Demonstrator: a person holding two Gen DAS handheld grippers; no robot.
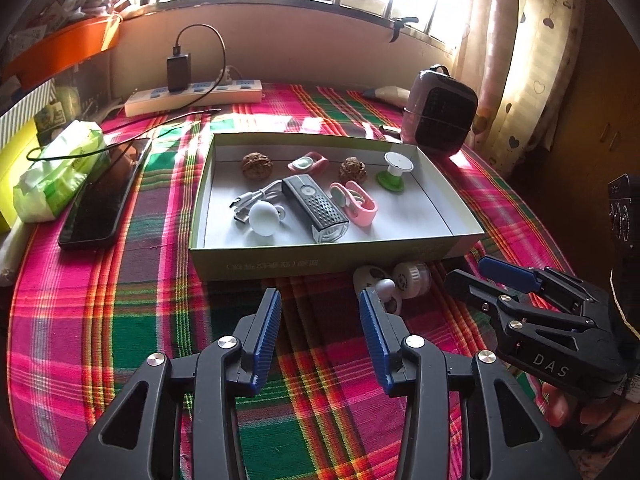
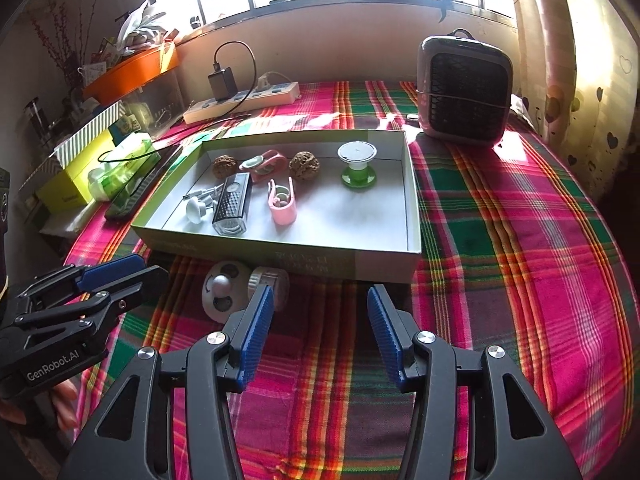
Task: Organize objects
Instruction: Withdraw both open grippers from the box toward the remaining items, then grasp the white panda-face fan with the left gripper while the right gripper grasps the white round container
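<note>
A shallow cardboard box [image 1: 320,266] [image 2: 384,266] sits mid-table. It holds two walnuts [image 1: 257,165], a black bike light [image 1: 316,208] [image 2: 233,204], pink clips [image 1: 354,202] [image 2: 282,206], a white cable with a white ball [image 1: 262,218], and a green-and-white stand [image 1: 394,170] [image 2: 357,164]. A white panda-faced toy [image 1: 378,280] [image 2: 222,294] and a white cap-like piece [image 1: 412,278] [image 2: 272,282] lie on the cloth just in front of the box. My left gripper [image 1: 320,316] is open and empty left of the toy. My right gripper [image 2: 320,316] is open and empty right of it.
The table carries a plaid cloth [image 2: 520,240]. A small fan heater [image 1: 438,112] [image 2: 464,92] stands at the back right. A power strip with a charger [image 1: 192,96] lies at the back. A phone [image 1: 100,196] and a tissue pack [image 1: 56,172] lie left of the box.
</note>
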